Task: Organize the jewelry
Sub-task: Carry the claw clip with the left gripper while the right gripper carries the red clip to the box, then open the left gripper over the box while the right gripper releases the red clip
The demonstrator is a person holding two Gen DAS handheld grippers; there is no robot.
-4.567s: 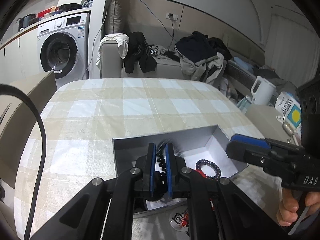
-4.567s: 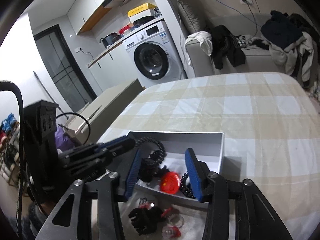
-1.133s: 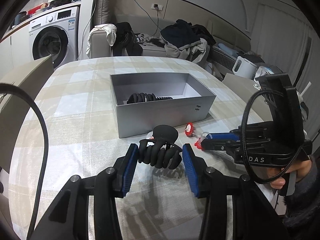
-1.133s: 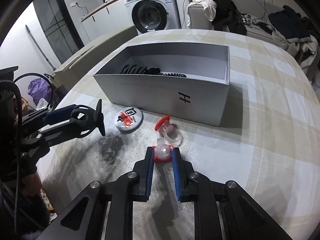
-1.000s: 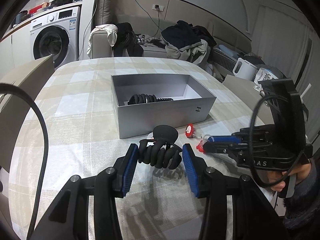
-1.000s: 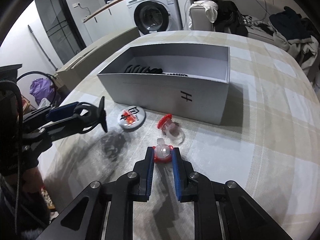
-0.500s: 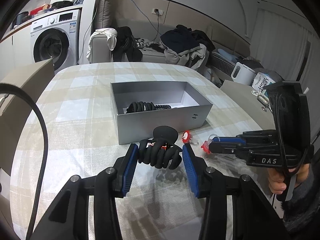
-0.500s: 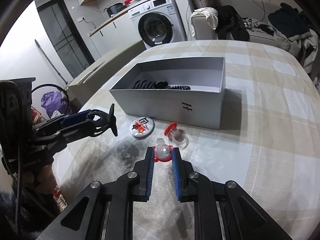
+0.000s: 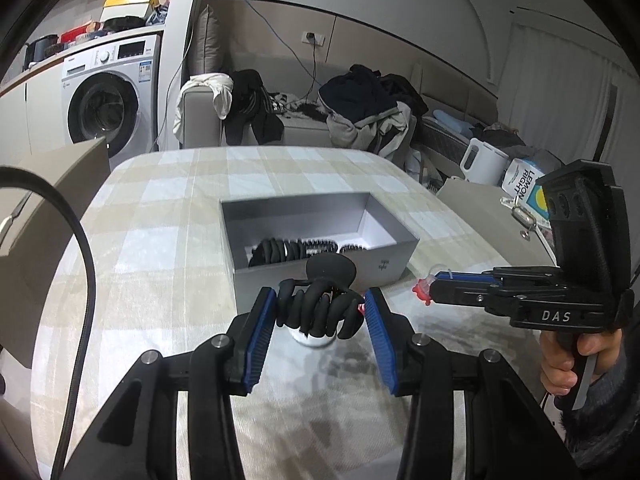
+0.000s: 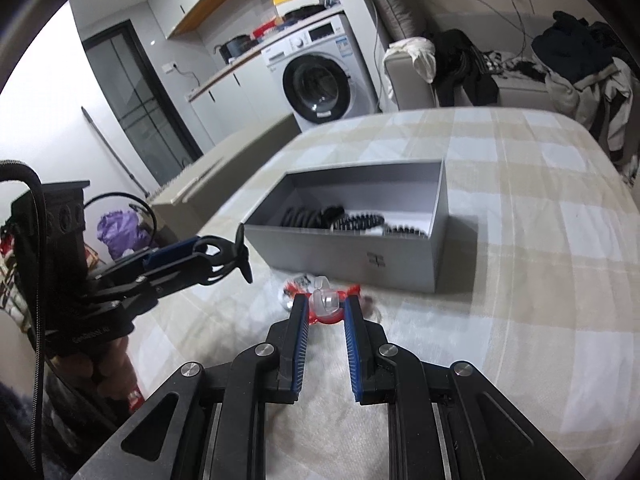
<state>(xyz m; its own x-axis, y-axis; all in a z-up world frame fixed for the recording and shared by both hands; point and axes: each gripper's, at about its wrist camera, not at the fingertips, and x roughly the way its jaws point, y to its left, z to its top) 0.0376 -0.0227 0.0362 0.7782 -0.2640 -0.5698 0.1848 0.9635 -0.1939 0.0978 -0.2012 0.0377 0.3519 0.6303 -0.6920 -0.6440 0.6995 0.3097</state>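
A grey open box (image 9: 394,262) stands mid-table with black hair ties and bead bracelets (image 9: 280,250) inside; it also shows in the right wrist view (image 10: 360,256). My left gripper (image 9: 318,314) is shut on a black claw hair clip (image 9: 316,308), held above the table in front of the box. My right gripper (image 10: 326,306) is shut on a red and clear hair clip (image 10: 326,304), also lifted near the box's front wall. In the left wrist view the right gripper (image 9: 432,284) is at the right. A round white badge (image 10: 294,286) lies on the cloth beneath.
The table has a beige checked cloth (image 9: 160,216). A sofa with piled clothes (image 9: 360,108) and a washing machine (image 9: 104,100) stand beyond. A white kettle (image 9: 482,164) sits to the right. A beige board (image 10: 224,168) lies off the table's left.
Both grippers have risen off the table with their clips held and come closer to the box. The second red clip on the cloth is now mostly hidden behind my right fingers.
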